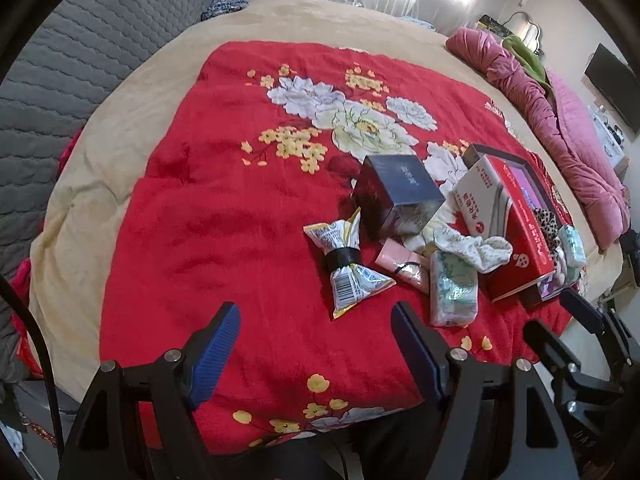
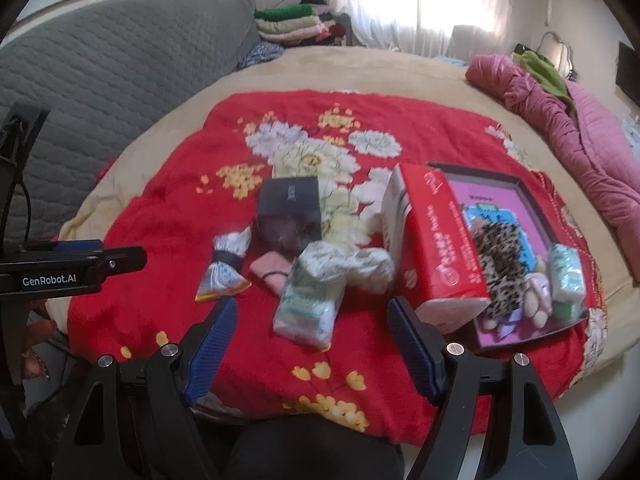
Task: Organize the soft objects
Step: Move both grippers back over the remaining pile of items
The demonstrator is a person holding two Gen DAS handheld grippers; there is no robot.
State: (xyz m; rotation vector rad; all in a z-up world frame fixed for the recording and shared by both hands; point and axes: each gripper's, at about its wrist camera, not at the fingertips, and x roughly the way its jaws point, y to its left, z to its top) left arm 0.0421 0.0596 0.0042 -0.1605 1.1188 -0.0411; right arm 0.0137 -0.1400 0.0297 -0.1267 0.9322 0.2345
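Hovering over the near edge of the bed, we hold both claws spread wide and gripping nothing: the left claw and the right claw each show blue pads apart above the red floral blanket. The soft things lie in a cluster toward the blanket's right side. A tissue pack sits nearest us, just ahead of the right claw, with a white sock draped against its far end. A pink pouch lies beside it, and a crumpled snack bag cinched by a black band rests to the left. A dark box stands behind them. Toward the right edge, a red carton leans on an open tray holding a leopard-print cloth and another tissue pack.
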